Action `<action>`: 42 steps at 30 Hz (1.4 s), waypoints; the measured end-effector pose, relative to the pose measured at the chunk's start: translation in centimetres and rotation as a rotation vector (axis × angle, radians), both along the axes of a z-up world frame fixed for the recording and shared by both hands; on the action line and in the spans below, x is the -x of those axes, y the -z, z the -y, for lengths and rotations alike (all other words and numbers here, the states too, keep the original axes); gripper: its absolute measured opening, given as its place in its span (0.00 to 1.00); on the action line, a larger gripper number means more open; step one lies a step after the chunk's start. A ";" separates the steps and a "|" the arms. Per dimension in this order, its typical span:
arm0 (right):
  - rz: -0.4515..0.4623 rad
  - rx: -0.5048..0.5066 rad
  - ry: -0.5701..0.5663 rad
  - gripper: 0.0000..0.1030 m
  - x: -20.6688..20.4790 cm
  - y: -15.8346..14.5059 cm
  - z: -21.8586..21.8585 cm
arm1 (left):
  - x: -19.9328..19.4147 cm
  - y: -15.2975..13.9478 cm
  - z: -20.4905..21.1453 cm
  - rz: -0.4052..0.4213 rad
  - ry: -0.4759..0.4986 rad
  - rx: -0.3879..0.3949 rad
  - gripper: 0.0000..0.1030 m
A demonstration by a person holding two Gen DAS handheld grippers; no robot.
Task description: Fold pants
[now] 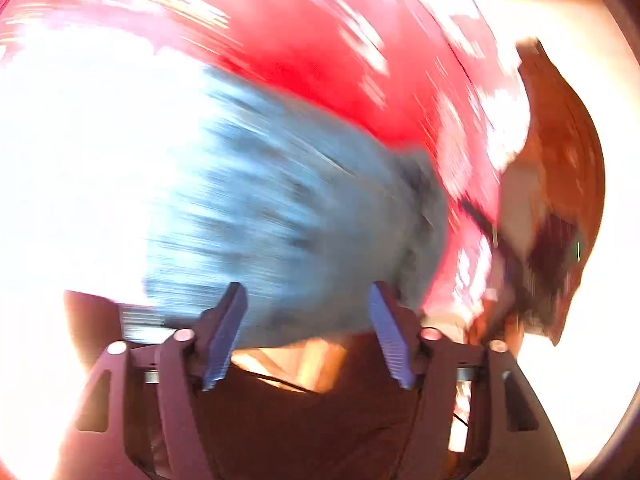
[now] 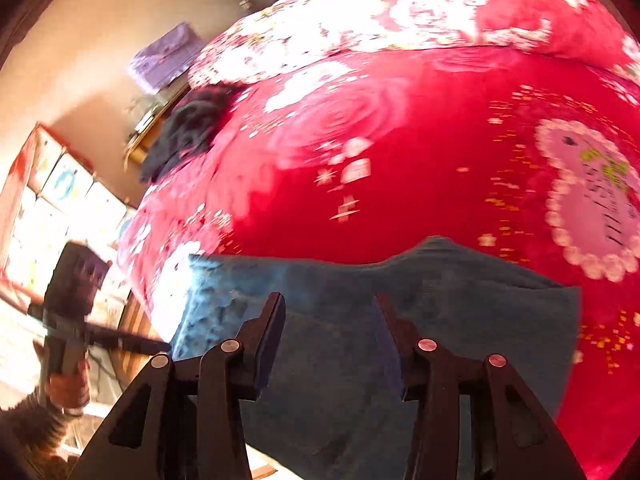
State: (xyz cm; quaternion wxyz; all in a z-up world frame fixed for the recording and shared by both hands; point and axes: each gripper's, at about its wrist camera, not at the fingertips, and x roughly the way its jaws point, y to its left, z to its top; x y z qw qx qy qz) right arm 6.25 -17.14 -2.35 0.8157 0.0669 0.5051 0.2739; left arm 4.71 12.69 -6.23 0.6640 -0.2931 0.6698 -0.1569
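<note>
Blue denim pants [image 2: 420, 320] lie folded on a red flowered blanket [image 2: 400, 160] that covers a bed. In the left wrist view the pants [image 1: 280, 208] are a motion-blurred blue mass ahead of my left gripper [image 1: 306, 292], which is open and empty. My right gripper [image 2: 328, 304] is open and empty, hovering just above the near part of the pants. The left gripper also shows in the right wrist view [image 2: 68, 312], off the bed's left edge, held in a hand.
A dark garment [image 2: 192, 128] lies on the blanket's far left edge. A purple box [image 2: 168, 56] and a small table stand beyond it. Colourful storage cubes [image 2: 52, 200] stand at the left wall. Strong glare whitens the left wrist view's left side.
</note>
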 end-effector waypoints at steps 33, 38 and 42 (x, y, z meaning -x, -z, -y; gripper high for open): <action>0.200 0.372 -0.472 0.13 10.0 5.6 -22.0 | -8.5 4.6 0.3 0.004 0.240 -0.083 0.17; 0.208 0.229 -0.313 0.12 8.4 2.0 -17.5 | -8.2 1.2 1.0 0.055 0.214 -0.014 0.14; 0.188 0.109 -0.141 0.12 7.3 -0.5 -11.5 | -8.7 -1.6 4.9 0.101 0.259 0.015 0.14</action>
